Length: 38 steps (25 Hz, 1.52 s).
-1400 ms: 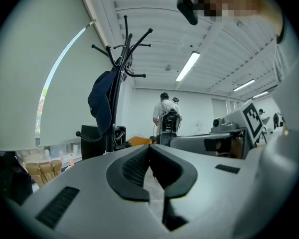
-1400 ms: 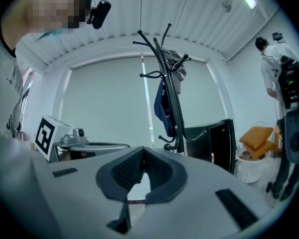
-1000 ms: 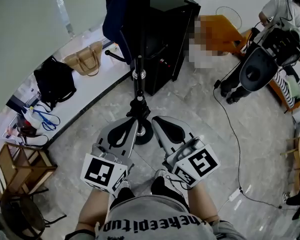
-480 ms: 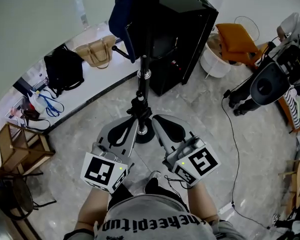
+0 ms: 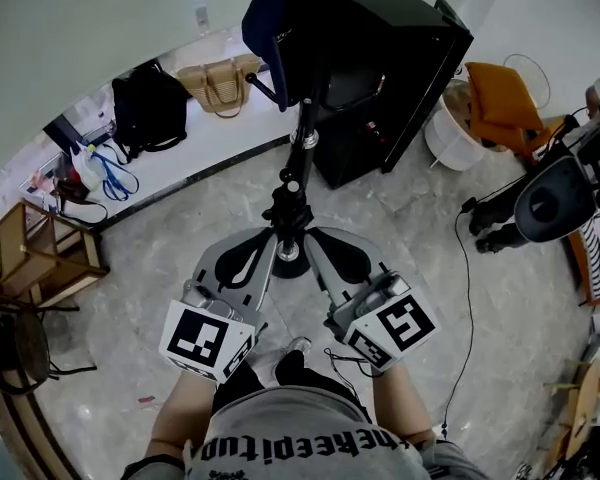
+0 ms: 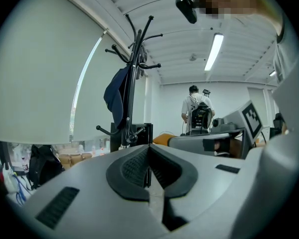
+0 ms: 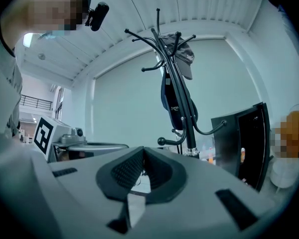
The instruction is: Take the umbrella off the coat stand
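A black coat stand (image 5: 298, 158) rises from a round base (image 5: 286, 260) on the marble floor straight ahead of me. A dark blue folded umbrella (image 5: 280, 13) hangs from its upper hooks; it also shows in the left gripper view (image 6: 115, 96) and the right gripper view (image 7: 172, 101), where a cap (image 7: 184, 59) hangs above it. My left gripper (image 5: 263, 242) (image 6: 148, 149) and right gripper (image 5: 316, 240) (image 7: 143, 151) are held level side by side, one each side of the base. Both are shut and hold nothing, well short of the umbrella.
A black cabinet (image 5: 395, 78) stands just behind the stand. A tan handbag (image 5: 218, 83) and a black bag (image 5: 150, 118) sit on a low ledge at left, a wooden stool (image 5: 40, 258) nearer. At right are a white bin (image 5: 455, 133), an orange chair (image 5: 500, 93), a floor cable (image 5: 467, 298) and a person (image 6: 197, 111).
The head view has swung: the cabinet, bags and chair have slid rightward and down in the picture. Both grippers stay shut and side by side before the stand's base.
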Each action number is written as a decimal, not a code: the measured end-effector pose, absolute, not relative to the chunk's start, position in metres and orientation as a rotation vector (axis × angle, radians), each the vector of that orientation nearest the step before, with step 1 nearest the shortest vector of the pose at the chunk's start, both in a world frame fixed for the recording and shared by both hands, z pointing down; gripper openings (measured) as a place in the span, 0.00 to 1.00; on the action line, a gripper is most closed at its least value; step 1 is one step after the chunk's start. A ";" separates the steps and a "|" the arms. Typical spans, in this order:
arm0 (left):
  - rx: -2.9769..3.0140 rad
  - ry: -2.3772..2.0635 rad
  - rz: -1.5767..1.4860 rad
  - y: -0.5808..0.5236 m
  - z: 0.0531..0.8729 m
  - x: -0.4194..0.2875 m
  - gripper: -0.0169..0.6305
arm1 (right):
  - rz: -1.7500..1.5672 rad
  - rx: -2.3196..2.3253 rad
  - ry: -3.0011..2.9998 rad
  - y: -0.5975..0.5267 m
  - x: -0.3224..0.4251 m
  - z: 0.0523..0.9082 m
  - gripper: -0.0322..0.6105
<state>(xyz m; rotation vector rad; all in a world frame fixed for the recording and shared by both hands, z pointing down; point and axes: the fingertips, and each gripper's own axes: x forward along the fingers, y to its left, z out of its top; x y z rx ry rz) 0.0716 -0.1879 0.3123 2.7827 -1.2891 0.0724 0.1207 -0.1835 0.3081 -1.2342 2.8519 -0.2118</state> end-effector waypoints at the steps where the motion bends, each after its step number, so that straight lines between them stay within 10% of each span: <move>1: 2.776 -1.300 0.074 -0.188 0.313 0.072 0.05 | -0.215 -1.223 2.858 -0.184 0.121 0.309 0.07; 38: 2.607 -1.404 0.197 -0.214 0.392 0.100 0.05 | -0.332 -1.225 2.853 -0.208 0.166 0.365 0.07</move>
